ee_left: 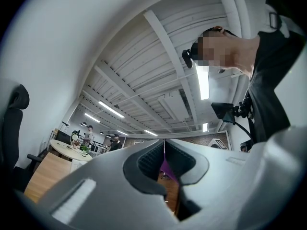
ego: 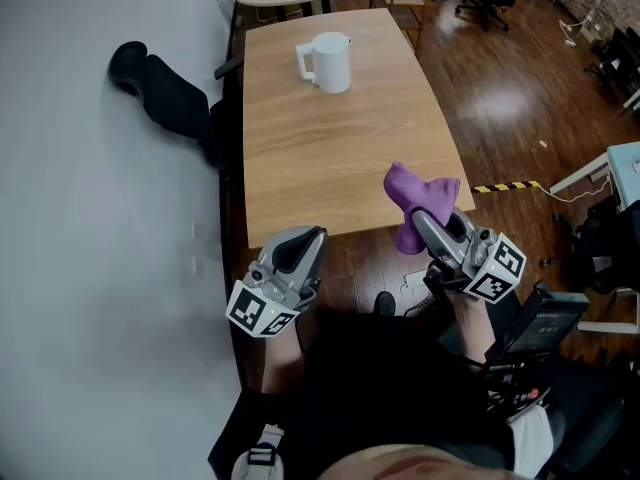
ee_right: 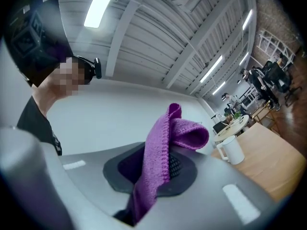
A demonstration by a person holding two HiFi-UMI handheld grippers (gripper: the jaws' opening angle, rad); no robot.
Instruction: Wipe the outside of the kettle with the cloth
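Cloth [ego: 420, 200], clamped in the jaws of the right gripper [ego: 428, 223] above the near edge of the surface [ego: 320, 158], should be carried to the kettle [ego: 328, 61] — upright at the far end, well apart — and its loose fold pressed flat on the wall; the left gripper [ego: 303, 240] has its jaws clenched on nothing.

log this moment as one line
phase: pre-wipe | right gripper: jaws shut on purple cloth | left gripper: jaws shut, empty | kettle: upright, far end of table, untouched

My cloth [ee_right: 163, 145]: purple knit, ribbed, soft. Kettle [ego: 328, 61]: white, smooth, slight sheen. Table [ego: 330, 158]: pale wood, matt. Floor [ego: 500, 88]: dark wood, glossy. My left gripper [ee_left: 164, 159]: grey matt plastic shell.
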